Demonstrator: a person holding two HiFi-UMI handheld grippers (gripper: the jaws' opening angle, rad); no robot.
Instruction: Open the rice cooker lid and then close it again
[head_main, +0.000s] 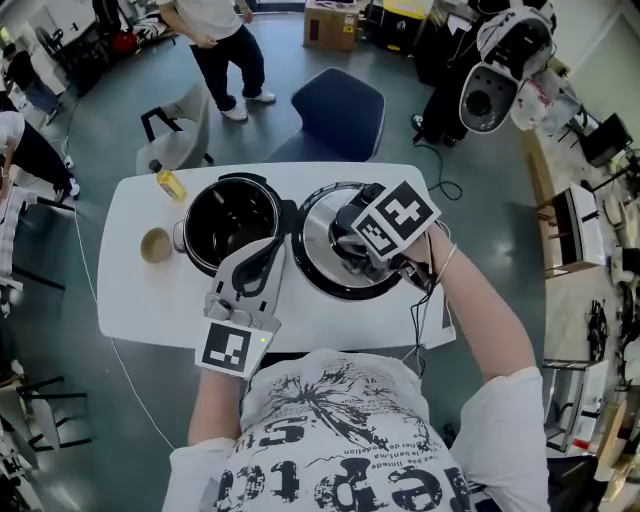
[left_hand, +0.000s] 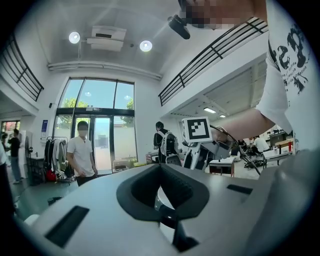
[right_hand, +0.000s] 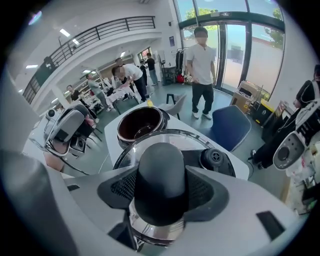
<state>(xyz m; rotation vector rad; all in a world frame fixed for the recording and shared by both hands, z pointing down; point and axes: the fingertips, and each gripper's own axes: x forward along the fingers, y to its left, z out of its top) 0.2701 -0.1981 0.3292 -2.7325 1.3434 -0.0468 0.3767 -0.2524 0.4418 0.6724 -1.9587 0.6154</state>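
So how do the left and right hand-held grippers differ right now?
The right hand-held gripper is shut on the black knob of the lid; the left hand-held gripper stands open, gripping nothing. The right one tilts steeply down over the lid, beside the open pot; the left one points level into the room. Both carry a square-marker cube.

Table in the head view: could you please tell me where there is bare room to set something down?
Free: the near left corner of the table, bordered by the small cup and the left hand-held gripper; also the far right corner behind the lid. Crowded: the middle, where pot and lid are side by side under the right hand-held gripper.
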